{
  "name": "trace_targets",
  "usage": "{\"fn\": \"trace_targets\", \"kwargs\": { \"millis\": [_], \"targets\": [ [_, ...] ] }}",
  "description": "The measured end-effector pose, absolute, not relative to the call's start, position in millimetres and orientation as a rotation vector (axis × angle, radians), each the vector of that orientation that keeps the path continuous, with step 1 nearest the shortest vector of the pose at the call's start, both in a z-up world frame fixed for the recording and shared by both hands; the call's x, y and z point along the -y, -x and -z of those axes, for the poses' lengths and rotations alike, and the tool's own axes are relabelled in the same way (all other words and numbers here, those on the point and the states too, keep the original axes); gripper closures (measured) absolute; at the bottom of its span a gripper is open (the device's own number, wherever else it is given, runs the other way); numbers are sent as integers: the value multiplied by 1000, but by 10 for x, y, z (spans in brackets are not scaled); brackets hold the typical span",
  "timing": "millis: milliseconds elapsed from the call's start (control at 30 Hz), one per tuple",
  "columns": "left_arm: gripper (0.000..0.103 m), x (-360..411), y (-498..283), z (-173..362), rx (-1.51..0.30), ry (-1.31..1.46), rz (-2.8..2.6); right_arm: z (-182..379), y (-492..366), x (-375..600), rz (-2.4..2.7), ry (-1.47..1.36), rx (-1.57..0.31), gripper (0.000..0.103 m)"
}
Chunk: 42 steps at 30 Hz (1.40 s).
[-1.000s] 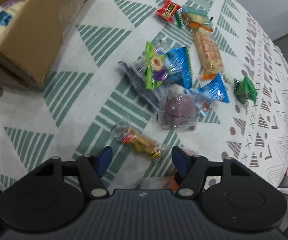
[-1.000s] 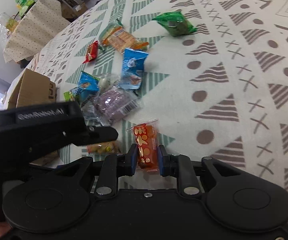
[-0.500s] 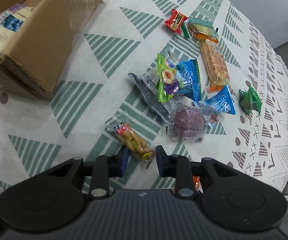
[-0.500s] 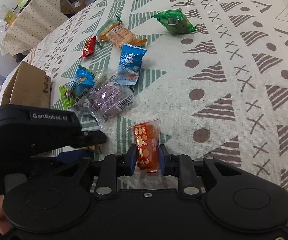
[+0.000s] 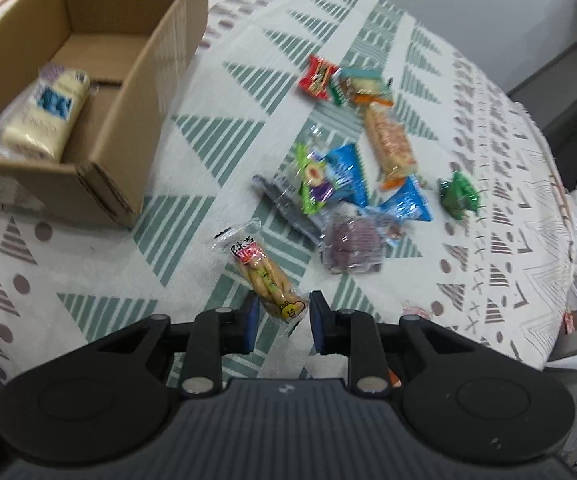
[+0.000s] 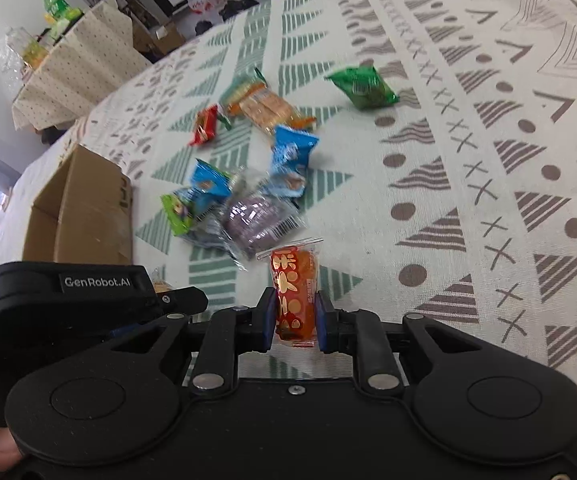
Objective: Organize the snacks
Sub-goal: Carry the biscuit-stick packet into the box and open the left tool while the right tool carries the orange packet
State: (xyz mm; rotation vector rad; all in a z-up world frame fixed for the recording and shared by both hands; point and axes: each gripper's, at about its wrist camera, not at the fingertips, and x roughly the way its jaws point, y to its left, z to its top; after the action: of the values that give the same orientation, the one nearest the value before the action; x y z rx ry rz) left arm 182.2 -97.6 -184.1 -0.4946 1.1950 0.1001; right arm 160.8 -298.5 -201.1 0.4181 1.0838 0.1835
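The left gripper (image 5: pixel 280 312) had just closed on the clear breadstick packet (image 5: pixel 262 271), lifting it; the right gripper (image 6: pixel 296 316) clamped an orange snack (image 6: pixel 295 294). The cardboard box (image 5: pixel 156 92), far left, likely came next.

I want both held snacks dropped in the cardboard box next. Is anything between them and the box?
Nothing visible blocks the way. The left gripper holds the biscuit-stick packet beside the open cardboard box; only bare tablecloth lies between.
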Motion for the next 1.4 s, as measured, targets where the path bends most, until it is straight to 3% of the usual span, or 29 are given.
{"fn": "trace_targets", "kwargs": {
  "millis": [900,1400],
  "targets": [
    [79,296,-1525,848,-918,440,-15,1223,-1585,2318,-302,-433,-904,83],
    [79,-419,-1611,791,-935,508,-86,1046,-1748,1735,-352,-401,-883,84]
  ]
}}
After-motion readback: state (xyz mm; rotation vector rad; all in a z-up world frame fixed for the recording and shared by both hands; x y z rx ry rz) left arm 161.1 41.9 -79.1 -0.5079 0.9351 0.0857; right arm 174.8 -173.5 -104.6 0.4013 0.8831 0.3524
